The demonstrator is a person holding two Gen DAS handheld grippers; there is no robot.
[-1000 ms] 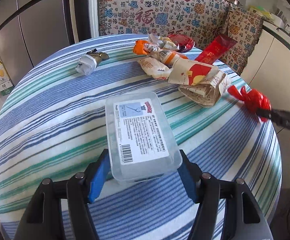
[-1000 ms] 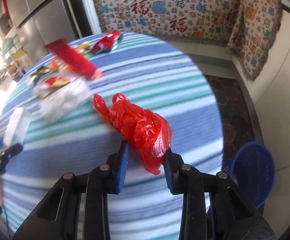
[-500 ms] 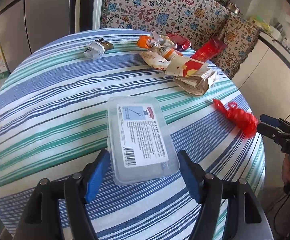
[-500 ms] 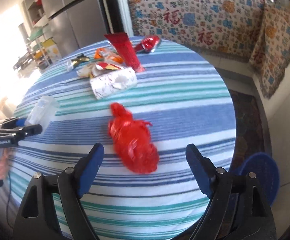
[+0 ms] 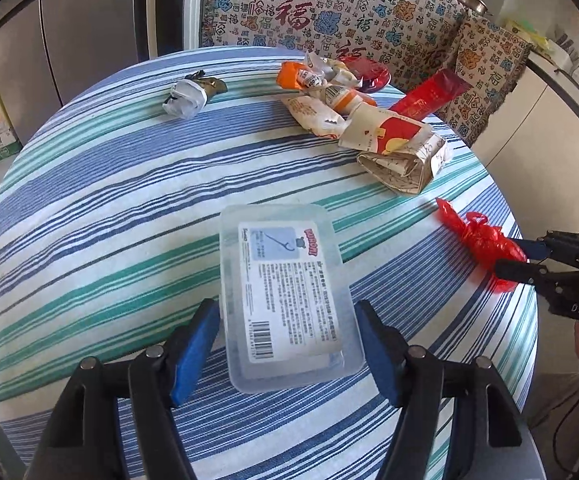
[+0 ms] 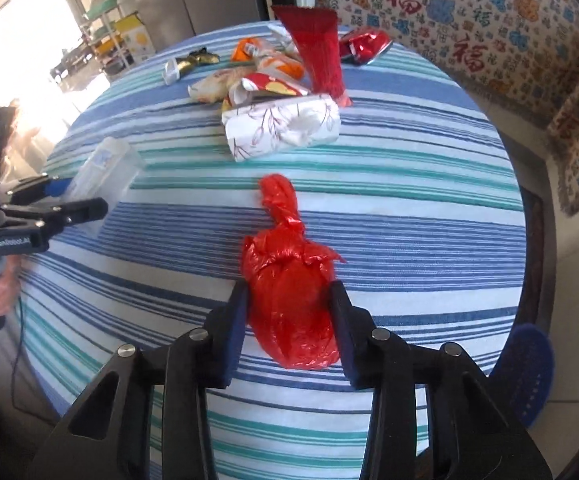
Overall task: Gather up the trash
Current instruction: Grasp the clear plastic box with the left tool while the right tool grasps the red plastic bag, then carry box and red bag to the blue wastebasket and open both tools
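A clear plastic box [image 5: 281, 280] with a printed label sits between the blue pads of my left gripper [image 5: 285, 312], which is shut on its sides over the near part of the striped round table [image 5: 89, 200]. The right wrist view shows the same box [image 6: 105, 168] in the left gripper [image 6: 81, 200] at the table's left edge. A knotted red plastic bag [image 6: 285, 256] lies on the cloth near the right edge. My right gripper [image 6: 289, 292] is closing on it, pads against its sides. The left wrist view shows the bag [image 5: 477, 236] in that gripper [image 5: 517, 258].
A pile of wrappers lies at the far side: a floral paper pack [image 6: 281, 124], a red pouch [image 6: 317, 52], orange packets [image 5: 301, 76] and a crumpled white and gold piece [image 5: 187, 96]. A blue basket [image 6: 525, 368] stands on the floor at the right. A patterned cover [image 5: 329, 8] hangs behind.
The right gripper let the red bag drop onto the table, opened wide, then closed around it again from a new angle. The left gripper kept the box.
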